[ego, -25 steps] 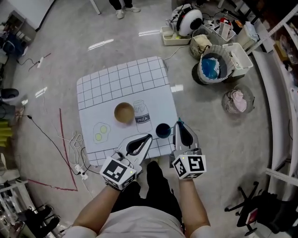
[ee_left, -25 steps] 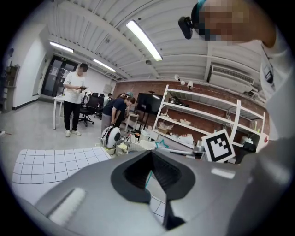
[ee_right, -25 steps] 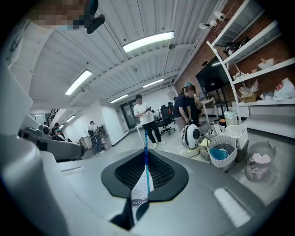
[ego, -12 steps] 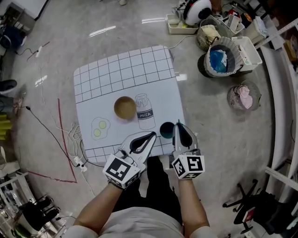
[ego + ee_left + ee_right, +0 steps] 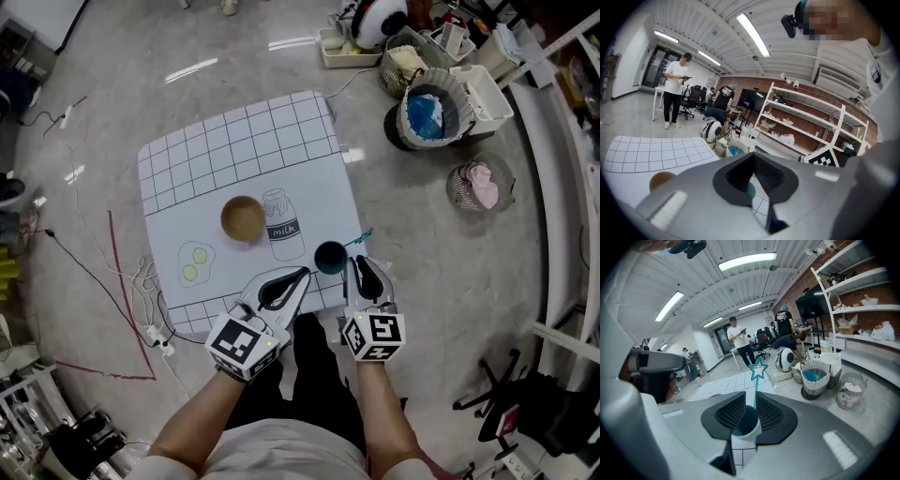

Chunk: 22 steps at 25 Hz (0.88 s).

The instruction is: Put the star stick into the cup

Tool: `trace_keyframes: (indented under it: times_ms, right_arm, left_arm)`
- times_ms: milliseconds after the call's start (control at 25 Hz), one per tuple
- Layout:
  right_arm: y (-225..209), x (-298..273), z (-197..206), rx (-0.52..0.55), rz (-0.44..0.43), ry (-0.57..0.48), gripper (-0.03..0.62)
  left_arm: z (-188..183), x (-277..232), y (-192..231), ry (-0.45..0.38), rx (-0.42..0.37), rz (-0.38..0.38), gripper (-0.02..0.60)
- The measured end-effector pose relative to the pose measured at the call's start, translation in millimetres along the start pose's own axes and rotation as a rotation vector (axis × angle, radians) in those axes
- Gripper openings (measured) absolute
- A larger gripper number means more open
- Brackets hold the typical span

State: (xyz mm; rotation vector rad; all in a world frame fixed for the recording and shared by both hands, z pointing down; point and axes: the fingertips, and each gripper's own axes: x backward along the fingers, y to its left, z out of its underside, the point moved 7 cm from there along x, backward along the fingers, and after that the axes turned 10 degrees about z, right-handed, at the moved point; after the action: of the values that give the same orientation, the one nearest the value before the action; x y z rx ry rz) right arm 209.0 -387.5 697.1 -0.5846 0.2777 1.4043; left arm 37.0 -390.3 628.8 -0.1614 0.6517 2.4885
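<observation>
At the checked mat's (image 5: pixel 234 150) near right edge, the star stick (image 5: pixel 360 235) now leans inside the dark cup (image 5: pixel 329 256). Your right gripper (image 5: pixel 356 265) has parted its jaws slightly, releasing it. Your left gripper (image 5: pixel 305 274) is pressed together, empty. The placement looks done.

The mat (image 5: pixel 234 155) lies on the floor in front of you. Near its middle sits the bowl (image 5: pixel 243 217), with the milk carton drawing (image 5: pixel 284 225) just to its right and the egg drawing (image 5: pixel 193 262) nearer you on the left. The cup (image 5: pixel 329 256) stands by the mat's near right corner, and the star stick (image 5: pixel 358 238) stands in it, leaning right. Your right gripper (image 5: pixel 354 265) is just on your side of the cup, and your left gripper (image 5: pixel 302 274) is to its left, over the mat's near edge. Baskets (image 5: pixel 427 117) stand on the floor beyond the mat, to the right.
</observation>
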Motion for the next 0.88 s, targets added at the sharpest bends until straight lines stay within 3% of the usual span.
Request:
trace_keyframes:
  times_ms: [360, 880]
  right_arm:
    - [12.9, 42.5, -12.9, -0.005, 0.021, -0.058, 0.048]
    - [71.0, 132.1, -58.9, 0.079, -0.029, -0.191, 0.041]
  left_arm:
    - [-3.1, 17.2, -23.5, 0.004, -0.03, 0.03, 0.006]
    - [-22.2, 80.1, -67.7, -0.019, -0.076, 0.039, 0.006]
